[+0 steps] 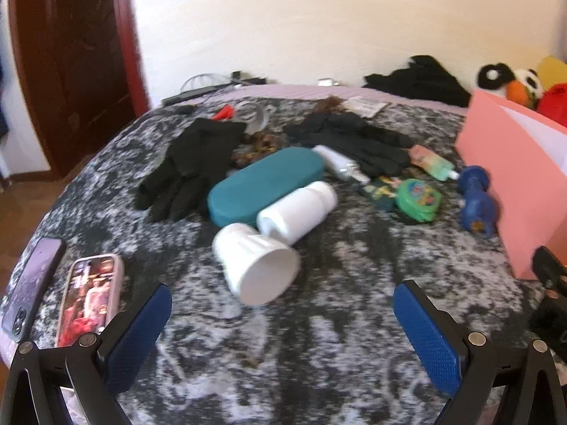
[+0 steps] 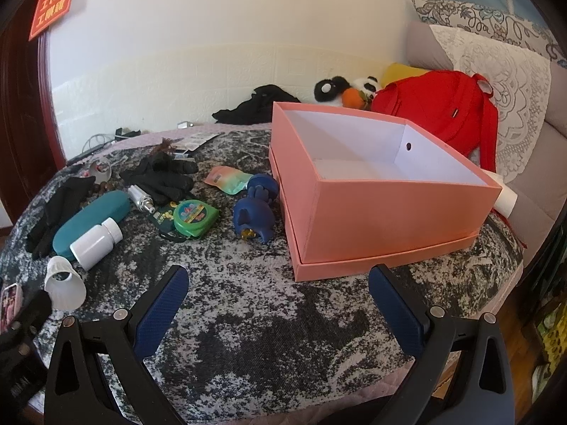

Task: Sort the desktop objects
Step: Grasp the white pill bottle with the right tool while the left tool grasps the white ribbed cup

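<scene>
Now both grippers are seen hovering wide open and empty: the left gripper (image 1: 281,313) at the bottom of its frame, the right gripper (image 2: 278,299) likewise. Just above the left gripper, a white cup (image 1: 257,264) is laid on its side, mouth turned toward the lower right of the frame. Touching it, a white bottle (image 1: 297,209) lies flat, its long axis running lower left to upper right, cap at the upper right. Behind it a teal case (image 1: 262,184) is stretched along the same diagonal. A blue toy (image 2: 255,209) is found mid-frame in the right view, just left of the open pink box (image 2: 389,212), whose long side runs toward the right edge. Everything is carried by a bed (image 2: 283,336) with a mottled black-and-white cover; a white wall (image 2: 212,35) fills the upper frame.
</scene>
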Tool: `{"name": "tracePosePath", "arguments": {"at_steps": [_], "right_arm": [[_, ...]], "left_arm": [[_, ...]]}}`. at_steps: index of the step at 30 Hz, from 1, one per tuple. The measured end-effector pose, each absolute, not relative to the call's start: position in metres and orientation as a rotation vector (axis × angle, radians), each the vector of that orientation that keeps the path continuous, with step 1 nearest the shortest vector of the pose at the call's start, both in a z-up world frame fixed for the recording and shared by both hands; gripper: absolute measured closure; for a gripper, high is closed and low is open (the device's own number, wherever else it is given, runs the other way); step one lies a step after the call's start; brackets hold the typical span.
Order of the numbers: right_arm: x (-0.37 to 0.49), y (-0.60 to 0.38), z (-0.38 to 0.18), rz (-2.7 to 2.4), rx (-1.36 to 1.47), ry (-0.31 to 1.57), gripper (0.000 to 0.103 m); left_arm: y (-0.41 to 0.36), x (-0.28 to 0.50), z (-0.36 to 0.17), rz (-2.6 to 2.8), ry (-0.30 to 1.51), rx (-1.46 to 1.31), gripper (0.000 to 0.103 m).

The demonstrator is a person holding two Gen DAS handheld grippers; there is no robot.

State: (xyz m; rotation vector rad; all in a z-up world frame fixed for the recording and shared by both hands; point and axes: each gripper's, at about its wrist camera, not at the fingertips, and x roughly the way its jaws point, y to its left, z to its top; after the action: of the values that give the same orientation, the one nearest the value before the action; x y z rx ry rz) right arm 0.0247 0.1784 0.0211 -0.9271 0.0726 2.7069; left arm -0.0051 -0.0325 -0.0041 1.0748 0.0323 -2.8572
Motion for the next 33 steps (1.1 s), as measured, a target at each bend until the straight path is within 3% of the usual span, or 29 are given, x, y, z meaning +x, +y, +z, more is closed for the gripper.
{"name": "tracePosePath", "arguments": {"at_steps": [7, 12, 16, 27, 30, 32, 33], "right_arm": [[-0.012, 0.165, 0.011, 2.789, -1.062, 0.065, 0.0], [-0.062, 0.148, -0.01, 2.803, -1.317, 0.219, 0.0], [-0.097, 0.134, -0.025, 2.821, -1.532, 0.459, 0.0], [-0.167, 0.118, -0.052, 2.596, -1.992, 1.406, 0.007], [-0.179, 0.104, -0.065, 2.493, -2.122, 1.53, 0.007], [-0.184, 0.091, -0.07, 2.47, -2.16, 1.536, 0.007], [-0.186, 0.086, -0.072, 2.47, -2.172, 1.525, 0.007]], "left_arm": [[-0.08, -0.032, -0.031, -2.699, 0.089, 1.203, 0.0], [-0.084, -0.044, -0.05, -2.664, 0.086, 1.266, 0.0], [-0.071, -0.058, -0.056, -2.696, 0.069, 1.281, 0.0], [-0.043, -0.116, -0.081, -2.623, -0.037, 1.357, 0.0], [-0.063, -0.123, -0.095, -2.552, 0.008, 1.448, 0.001], [-0.081, -0.122, -0.095, -2.567, 0.172, 1.482, 0.009], [-0.083, -0.121, -0.091, -2.568, 0.155, 1.47, 0.022]]}}
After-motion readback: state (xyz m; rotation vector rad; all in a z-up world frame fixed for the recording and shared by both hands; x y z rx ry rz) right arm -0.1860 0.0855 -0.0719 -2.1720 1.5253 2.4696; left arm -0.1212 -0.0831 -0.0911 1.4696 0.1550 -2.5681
